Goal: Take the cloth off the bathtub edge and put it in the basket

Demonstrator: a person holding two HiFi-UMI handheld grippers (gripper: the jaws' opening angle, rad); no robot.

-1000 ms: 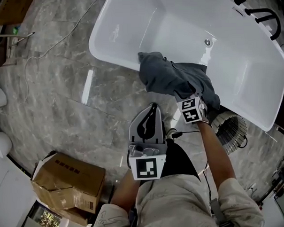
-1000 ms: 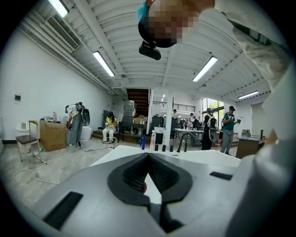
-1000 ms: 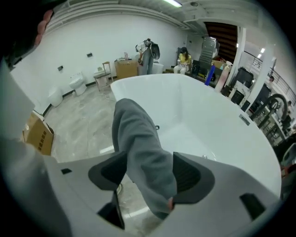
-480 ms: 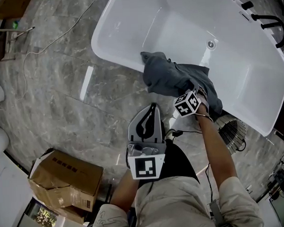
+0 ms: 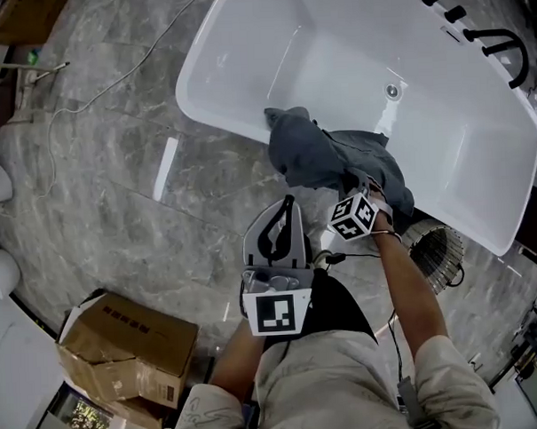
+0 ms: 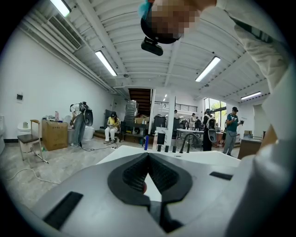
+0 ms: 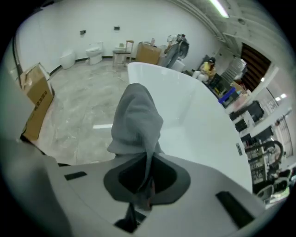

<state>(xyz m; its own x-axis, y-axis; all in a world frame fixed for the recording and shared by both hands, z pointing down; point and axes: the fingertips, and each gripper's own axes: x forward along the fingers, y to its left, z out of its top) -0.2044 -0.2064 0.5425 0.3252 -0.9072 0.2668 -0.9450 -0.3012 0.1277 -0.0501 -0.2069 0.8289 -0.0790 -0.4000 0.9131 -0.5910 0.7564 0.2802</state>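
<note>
A dark grey cloth (image 5: 324, 155) hangs over the near edge of the white bathtub (image 5: 192, 101). My right gripper (image 5: 360, 192) points steeply down into the cloth's right end. Its jaws have just been closing, and in the right gripper view a fold of the cloth (image 7: 136, 118) is pinched between them at the right gripper (image 7: 147, 178). My left gripper (image 5: 288, 204) is held in front of the person, a little short of the tub, shut with nothing in it (image 6: 148, 157). The wire basket (image 5: 437, 249) stands on the floor to the right, beside the tub.
A torn cardboard box (image 5: 123, 353) sits at the lower left. A thin cable (image 5: 112, 83) trails over the marble floor. Black taps (image 5: 501, 43) stand on the tub's far rim. Several people stand across the room in the left gripper view.
The right gripper has rolled, so its marker cube faces differently, and its jaws have closed on the cloth. The cloth's right end is bunched up toward them. The left gripper has kept still.
</note>
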